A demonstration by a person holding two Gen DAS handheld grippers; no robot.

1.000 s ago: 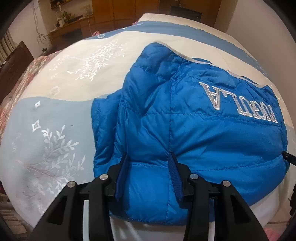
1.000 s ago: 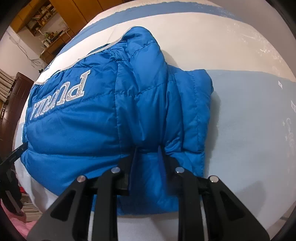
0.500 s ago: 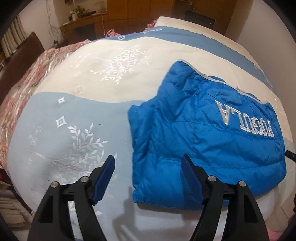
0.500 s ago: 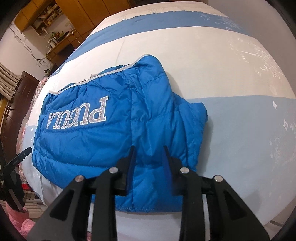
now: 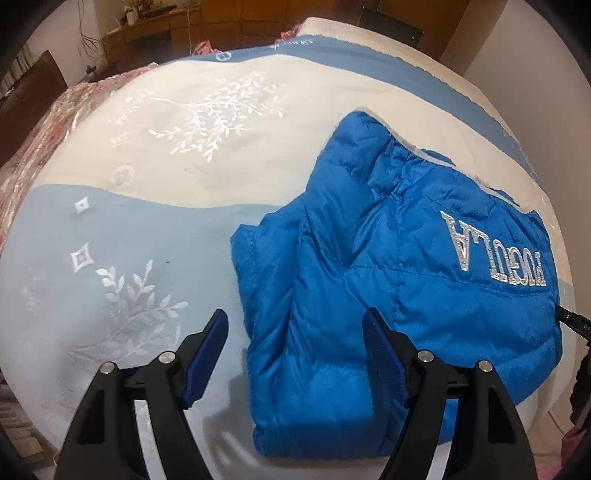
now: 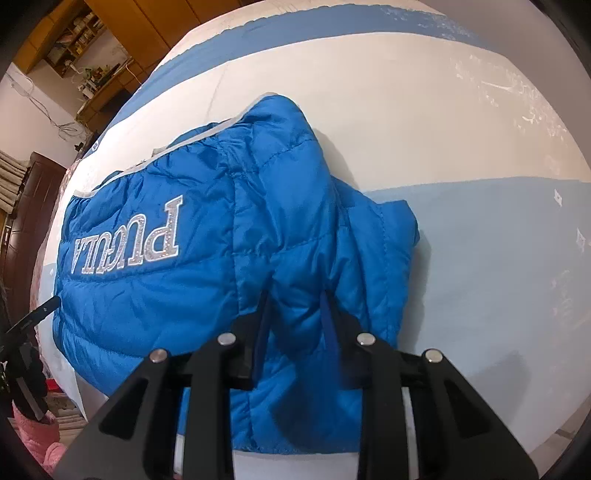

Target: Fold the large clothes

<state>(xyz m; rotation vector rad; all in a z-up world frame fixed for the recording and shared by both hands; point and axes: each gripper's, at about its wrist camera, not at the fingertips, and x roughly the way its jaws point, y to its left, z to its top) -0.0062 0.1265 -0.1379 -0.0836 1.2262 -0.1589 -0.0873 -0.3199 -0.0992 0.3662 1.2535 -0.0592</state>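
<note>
The left tool (image 5: 295, 332) stands wide, gripping nothing, over the near left edge of the blue puffer jacket (image 5: 388, 295). The right tool (image 6: 295, 317) is narrow, its jaws closing on a fold of the jacket's hem. The jacket lies folded on a bed (image 5: 147, 229) with a blue-and-cream cover, silver lettering (image 6: 129, 243) upside down, long axis crosswise. Wooden cabinets (image 6: 122, 22) stand behind.

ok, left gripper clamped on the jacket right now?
No: the left gripper stands wide open above the bed, its fingers clear of the jacket, one over bedspread.
</note>
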